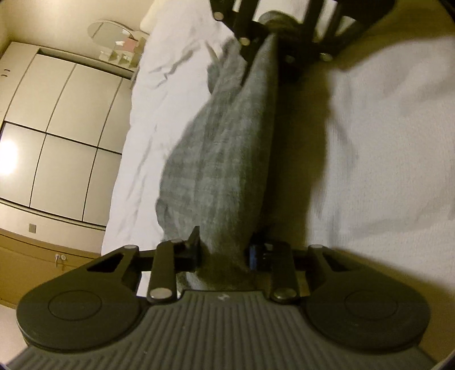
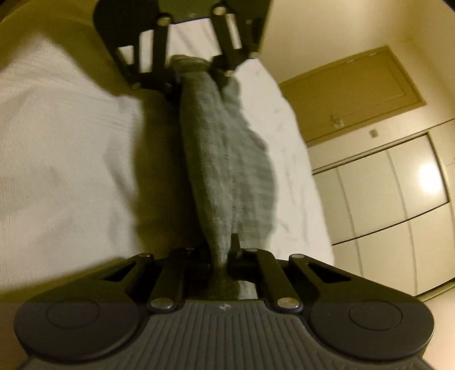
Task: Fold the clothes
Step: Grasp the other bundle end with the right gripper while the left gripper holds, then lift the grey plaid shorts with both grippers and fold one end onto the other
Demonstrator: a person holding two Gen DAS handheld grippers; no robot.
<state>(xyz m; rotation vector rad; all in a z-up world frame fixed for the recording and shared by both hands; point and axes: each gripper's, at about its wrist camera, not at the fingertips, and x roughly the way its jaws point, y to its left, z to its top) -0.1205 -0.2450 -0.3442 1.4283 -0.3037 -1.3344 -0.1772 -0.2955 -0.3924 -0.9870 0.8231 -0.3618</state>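
a wide bed with a rumpled white textured cover [image 1: 369, 159] fills the middle of both views. beside it stands a glossy cream wardrobe with dark-seamed sliding panels [image 1: 65, 136], a round glare of lamp light [image 1: 8, 156] on its front. an oval mirror [image 1: 109, 30] hangs on the plain cream wall [image 1: 42, 20]. a tan wooden door [image 2: 352, 94] adjoins the wardrobe in the right wrist view.

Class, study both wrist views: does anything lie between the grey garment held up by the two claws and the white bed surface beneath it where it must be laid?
Nothing visible does. The grey garment hangs stretched between the left claw and right claw, both shut on it. The white bed under it shows only wrinkles and shadow.
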